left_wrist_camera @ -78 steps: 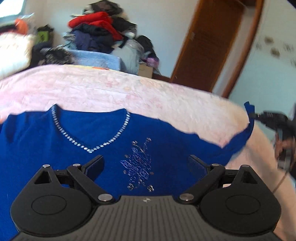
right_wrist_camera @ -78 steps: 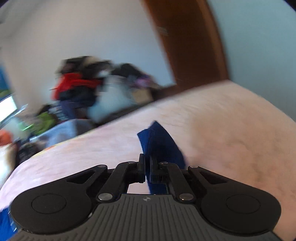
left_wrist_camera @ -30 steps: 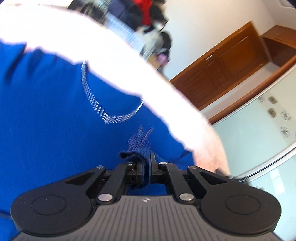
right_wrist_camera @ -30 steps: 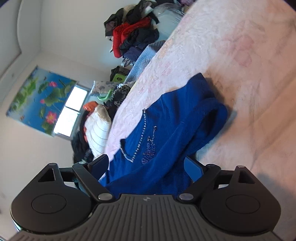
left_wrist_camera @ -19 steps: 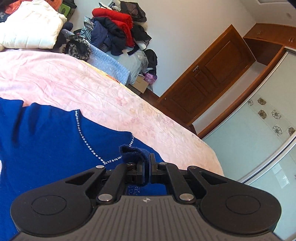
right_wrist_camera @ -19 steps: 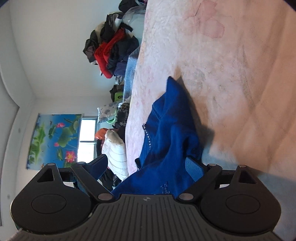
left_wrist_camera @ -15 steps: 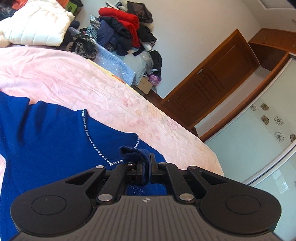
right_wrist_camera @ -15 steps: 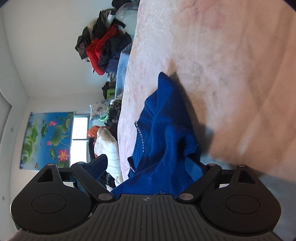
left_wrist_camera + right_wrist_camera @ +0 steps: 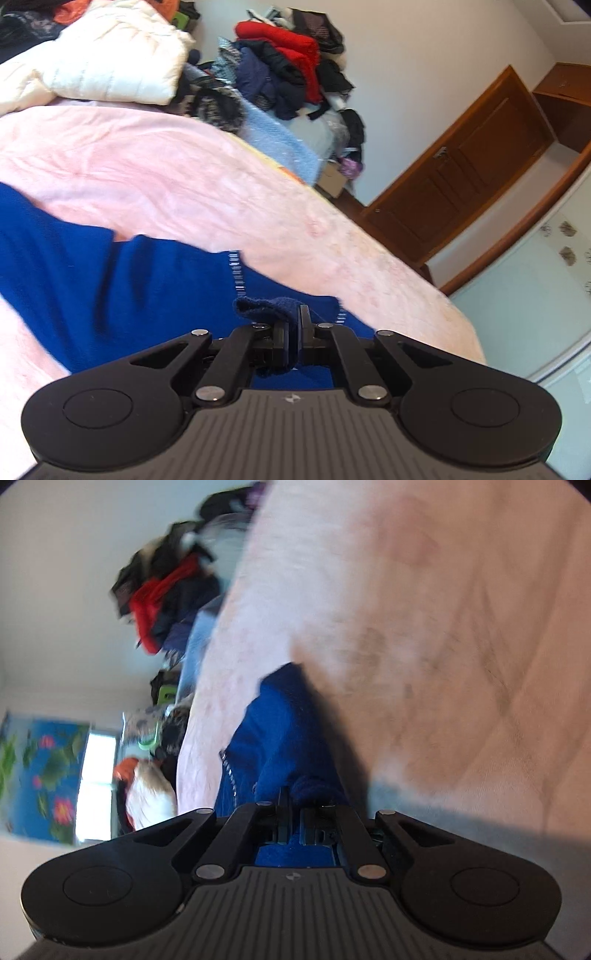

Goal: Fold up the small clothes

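Observation:
A royal blue sweater (image 9: 110, 273) with a rhinestone neckline lies on the pink bedspread (image 9: 184, 177). My left gripper (image 9: 292, 325) is shut on a bunched fold of the sweater's edge, held just above the fabric. In the right wrist view the sweater (image 9: 280, 731) is heaped lengthwise on the bedspread (image 9: 443, 646). My right gripper (image 9: 295, 805) is shut on a lump of its blue cloth. That view is motion-blurred.
A cream duvet (image 9: 110, 62) and a pile of red and dark clothes (image 9: 288, 62) sit beyond the bed's far side. A wooden door (image 9: 461, 177) and pale wardrobe panels (image 9: 546, 295) stand to the right. A window and flower poster (image 9: 44, 768) show in the right wrist view.
My right gripper, open over the sweater half a second ago, has shut on its cloth. My left gripper stays shut on the fold and has carried it leftward over the sweater.

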Tool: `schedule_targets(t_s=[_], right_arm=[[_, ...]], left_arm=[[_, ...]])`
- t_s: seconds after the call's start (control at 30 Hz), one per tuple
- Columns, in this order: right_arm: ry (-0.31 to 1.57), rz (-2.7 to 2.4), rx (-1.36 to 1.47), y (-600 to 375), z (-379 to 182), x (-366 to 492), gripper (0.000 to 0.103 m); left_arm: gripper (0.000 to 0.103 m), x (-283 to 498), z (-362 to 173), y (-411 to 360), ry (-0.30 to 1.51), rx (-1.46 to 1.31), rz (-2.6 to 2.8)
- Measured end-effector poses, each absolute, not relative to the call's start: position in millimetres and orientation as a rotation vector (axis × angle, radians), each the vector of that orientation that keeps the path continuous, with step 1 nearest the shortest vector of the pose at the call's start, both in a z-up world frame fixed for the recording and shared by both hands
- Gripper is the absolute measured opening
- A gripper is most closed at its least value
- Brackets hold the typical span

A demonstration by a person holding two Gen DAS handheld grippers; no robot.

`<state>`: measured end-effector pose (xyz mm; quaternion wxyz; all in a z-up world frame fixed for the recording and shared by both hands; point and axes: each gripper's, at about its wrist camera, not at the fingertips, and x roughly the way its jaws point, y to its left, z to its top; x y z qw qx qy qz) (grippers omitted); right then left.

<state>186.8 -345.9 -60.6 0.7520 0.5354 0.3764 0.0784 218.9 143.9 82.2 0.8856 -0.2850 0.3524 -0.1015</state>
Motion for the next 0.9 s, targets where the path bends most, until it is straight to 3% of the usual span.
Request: schedule_targets(t_s=[0.13,0.2,0.23,0.27,0.4,0.57,0.7,0.73,0.77,0.8,0.83,0.9], right_arm=[[0.901,0.215,1.061,-336.3,-75.5,192.4,0.018],[0.914,0.235,1.067,-334.0,-70.0,192.3,0.038],[0.916,0.276,1.06,-333.2,-63.7,191.7,0.063],[0.913,0.316,1.057,-332.9,-58.2,190.2,0.076],[0.949,0.425,0.843,-328.3,-21.3,181.4,0.073],[0.784,0.411,0.601,-341.2,25.8,192.8,0.075],[0.867,0.273,0.398,-325.8,10.2,260.4,0.076],[0.903,0.269,0.356,-317.8,-1.7,273.9,0.07],[0.923,0.286,0.337,-310.0,-12.5,282.4,0.054],[0.885,0.301,0.31,-302.1,-16.0,283.3,0.036],[0.876,0.342,0.282,-297.8,-17.1,283.0,0.008],[0.828,0.355,0.349,-305.1,-11.1,280.2,0.007]], left_arm=[[0.004,226.5,34.5,167.9,0.847,-0.652,-0.115],[0.004,226.1,18.1,173.9,0.883,-0.67,-0.094],[0.004,224.6,13.5,175.4,0.891,-0.675,-0.088],[0.004,222.9,10.0,176.3,0.894,-0.677,-0.088],[0.004,217.1,5.0,177.4,0.897,-0.684,-0.093],[0.004,212.6,2.9,175.8,0.906,-0.689,-0.102],[0.004,207.9,10.2,175.6,0.902,-0.703,-0.116],[0.004,206.0,13.8,175.2,0.898,-0.698,-0.125],[0.004,203.6,17.8,175.1,0.892,-0.693,-0.135],[0.004,200.9,22.0,175.5,0.886,-0.688,-0.146],[0.004,198.1,27.0,176.2,0.88,-0.685,-0.157],[0.004,192.4,30.8,178.7,0.885,-0.681,-0.167]])
